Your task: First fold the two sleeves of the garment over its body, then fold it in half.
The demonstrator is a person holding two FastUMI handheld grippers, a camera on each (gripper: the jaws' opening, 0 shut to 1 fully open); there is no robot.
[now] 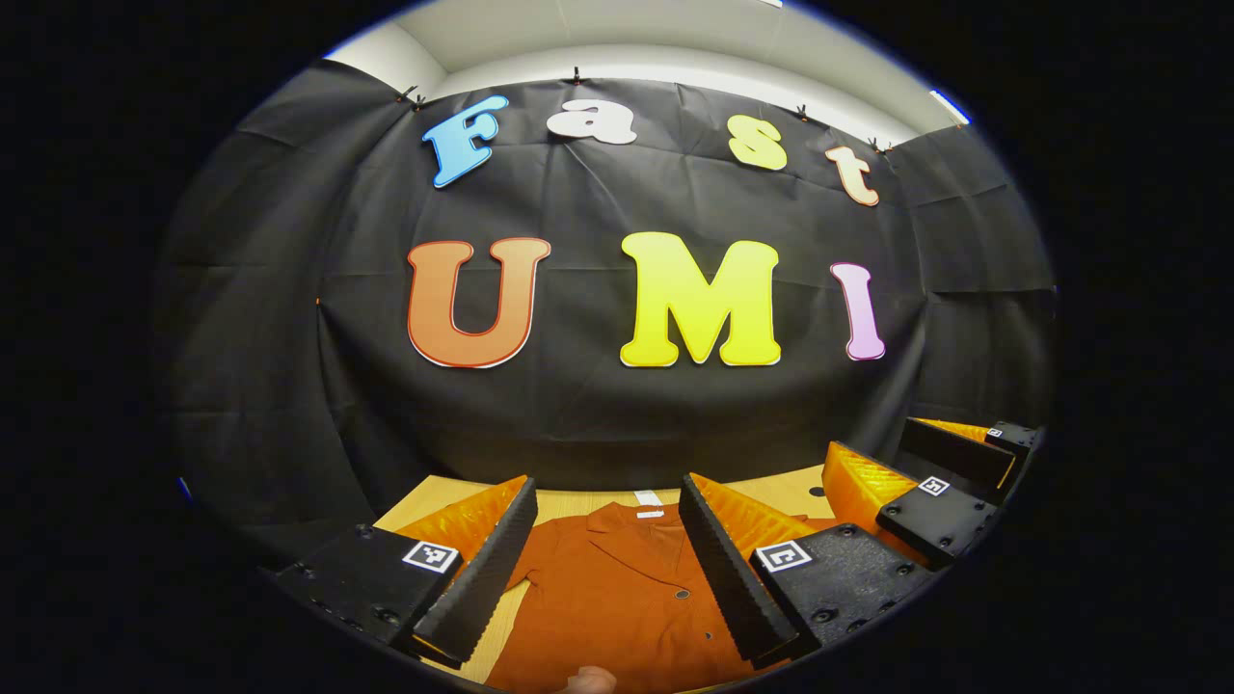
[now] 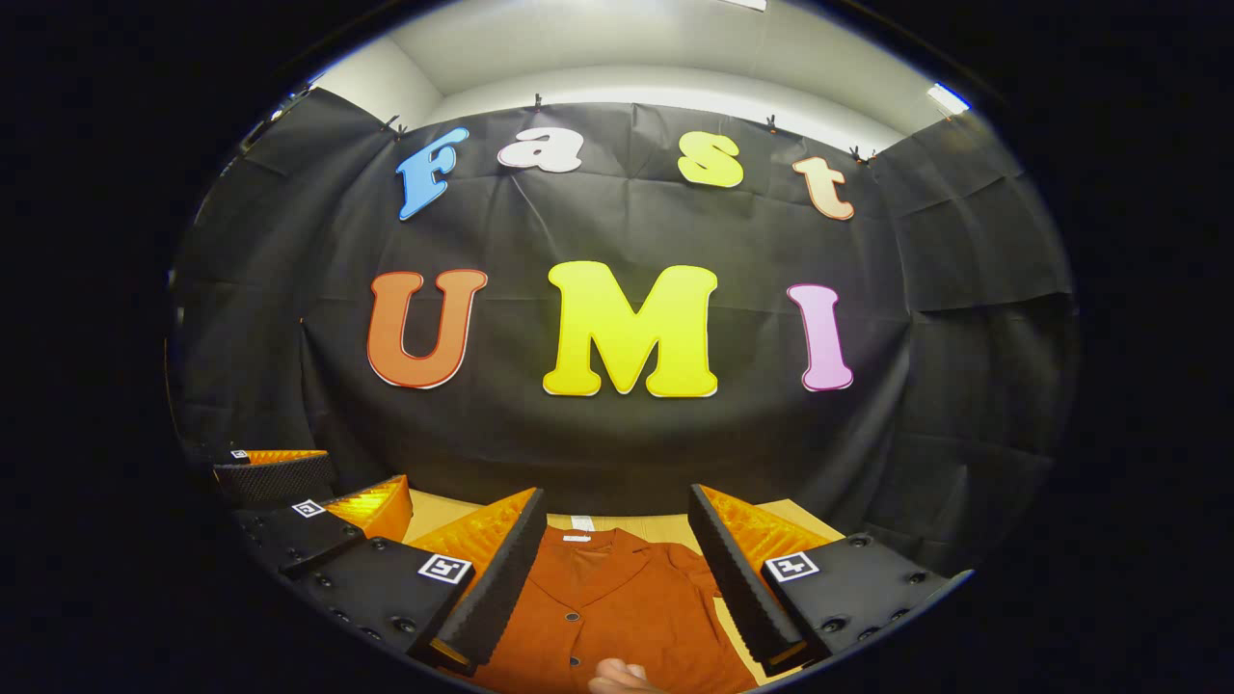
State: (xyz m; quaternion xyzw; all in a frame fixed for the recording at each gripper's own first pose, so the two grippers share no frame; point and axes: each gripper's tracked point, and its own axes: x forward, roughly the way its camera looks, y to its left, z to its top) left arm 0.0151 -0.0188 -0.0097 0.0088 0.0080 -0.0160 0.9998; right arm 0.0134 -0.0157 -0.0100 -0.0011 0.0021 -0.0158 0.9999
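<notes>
Rust button-up shirt [image 1: 617,598] lies flat on the wooden table [image 1: 578,501], seen between your left gripper [image 1: 603,569], jaws spread and empty. In the right gripper view, your right gripper [image 2: 617,578] gapes too; descend carelessly and you'll likely bunch the collar.

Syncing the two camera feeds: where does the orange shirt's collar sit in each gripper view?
Left gripper view: the collar sits at bottom centre, between the left gripper fingers, nearer the right one.
Right gripper view: the collar sits at bottom centre, between the right gripper fingers, nearer the left one.
Shared landmark: the white neck tag just above the collar, against the wooden table.
</notes>
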